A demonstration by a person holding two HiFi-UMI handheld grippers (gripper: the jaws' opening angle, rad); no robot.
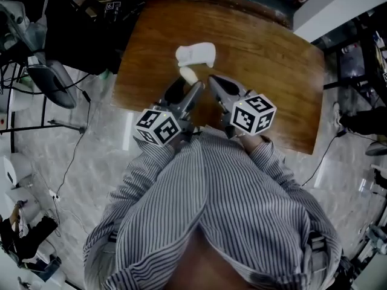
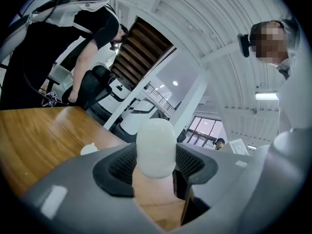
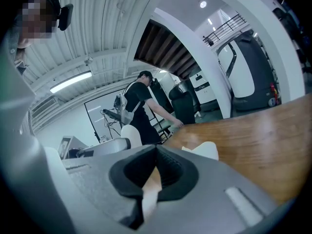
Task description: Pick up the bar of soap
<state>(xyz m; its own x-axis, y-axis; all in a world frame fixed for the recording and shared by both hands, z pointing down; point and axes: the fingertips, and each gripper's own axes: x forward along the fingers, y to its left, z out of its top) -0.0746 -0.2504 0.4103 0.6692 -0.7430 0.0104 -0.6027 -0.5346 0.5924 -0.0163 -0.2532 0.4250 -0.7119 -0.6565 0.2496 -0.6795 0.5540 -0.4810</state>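
The bar of soap (image 1: 188, 74) is a pale oval. It is raised off the wooden table (image 1: 272, 59), with my left gripper (image 1: 190, 83) shut on it. In the left gripper view the soap (image 2: 156, 147) stands upright between the two dark pads (image 2: 122, 167), pressed on both sides. My right gripper (image 1: 211, 80) hovers just right of the soap, its jaws shut with nothing between them. The right gripper view shows its pads (image 3: 168, 167) meeting at the tip, and the soap (image 3: 130, 134) off to the left.
A white crumpled object (image 1: 196, 54) lies on the table just beyond the soap, also seen as a white lump (image 3: 204, 150). A person in black (image 2: 63, 52) leans over the table's far edge. Chairs, cables and equipment surround the table on the floor.
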